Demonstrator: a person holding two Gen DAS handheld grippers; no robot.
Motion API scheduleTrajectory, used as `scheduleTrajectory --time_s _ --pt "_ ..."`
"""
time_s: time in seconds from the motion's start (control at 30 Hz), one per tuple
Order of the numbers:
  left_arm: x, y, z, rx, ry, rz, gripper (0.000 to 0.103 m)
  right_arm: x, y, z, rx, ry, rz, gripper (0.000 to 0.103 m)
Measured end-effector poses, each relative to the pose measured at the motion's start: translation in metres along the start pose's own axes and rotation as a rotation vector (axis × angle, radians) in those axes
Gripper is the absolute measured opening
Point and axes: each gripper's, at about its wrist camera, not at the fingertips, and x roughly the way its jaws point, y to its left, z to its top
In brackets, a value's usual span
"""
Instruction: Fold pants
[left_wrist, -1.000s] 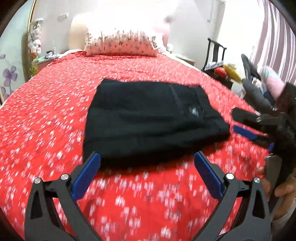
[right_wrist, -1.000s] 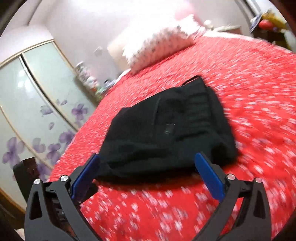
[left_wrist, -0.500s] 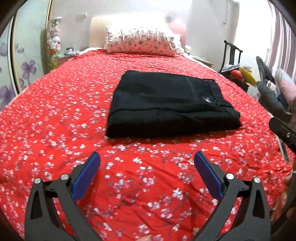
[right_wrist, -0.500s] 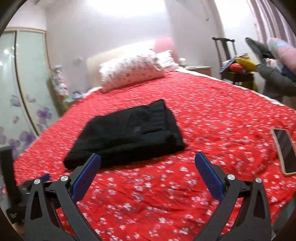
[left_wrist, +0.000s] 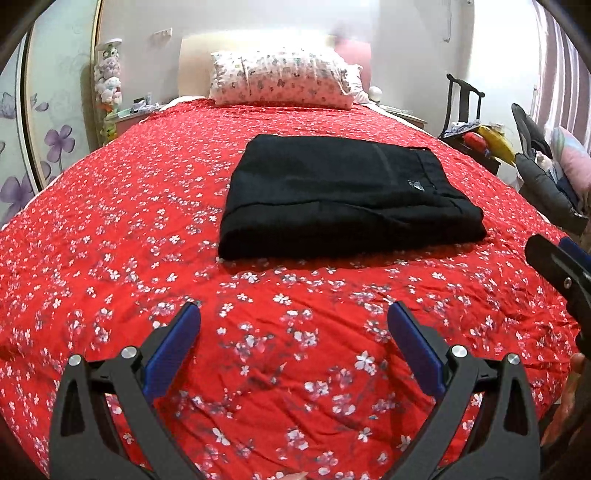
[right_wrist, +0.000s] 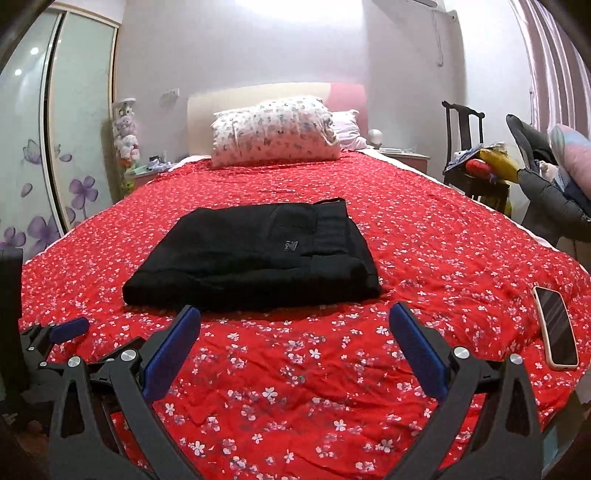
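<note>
Ahead, folded black pants (left_wrist: 347, 195) flat on red floral bedspread (left_wrist: 110, 229), beyond both jaw pairs. Left gripper (left_wrist: 293, 345) and right gripper (right_wrist: 295, 341) released, spread wide, gripping nothing. Phone (right_wrist: 556, 326) right of right jaws.

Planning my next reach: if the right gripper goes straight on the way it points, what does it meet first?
Probably the near edge of the folded pants, just beyond the open right gripper. Only red bedspread lies between them; depth is unclear.

I see the pants (left_wrist: 343, 195) lying mid-bed (left_wrist: 129, 229), the pillow (left_wrist: 280, 83) behind them. Phone (right_wrist: 556, 326) on the bed's right edge.
</note>
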Motion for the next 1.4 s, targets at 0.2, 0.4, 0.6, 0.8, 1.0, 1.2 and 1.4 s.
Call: scheduleTrajectory --time_s 0.2,0.4,0.6,0.8,1.0,1.2,1.4 --pt "0.001 0.003 0.001 -0.006 0.01 -0.007 0.101 0.004 0.003 -0.001 -0.002 0.025 -0.02 0.102" --pt "0.001 0.001 0.002 0.004 0.011 -0.003 0.101 0.004 0.013 -0.003 -0.044 0.026 -0.016 0.102" --pt "0.002 -0.002 0.001 0.01 0.012 -0.002 0.101 0.005 0.01 -0.003 -0.03 0.034 -0.02 0.102" --pt "0.002 -0.005 0.001 0.021 0.011 0.001 0.101 0.006 0.006 -0.002 -0.012 0.042 -0.017 0.102" --pt "0.002 -0.007 0.0 0.028 0.012 0.004 0.101 0.007 0.007 -0.002 -0.025 0.045 -0.014 0.102" --pt "0.003 -0.008 -0.001 0.026 0.013 0.004 0.101 0.008 0.008 -0.003 -0.022 0.048 -0.014 0.102" --pt "0.004 -0.008 -0.002 0.024 0.016 0.005 0.101 0.008 0.007 -0.004 -0.012 0.055 -0.014 0.102"
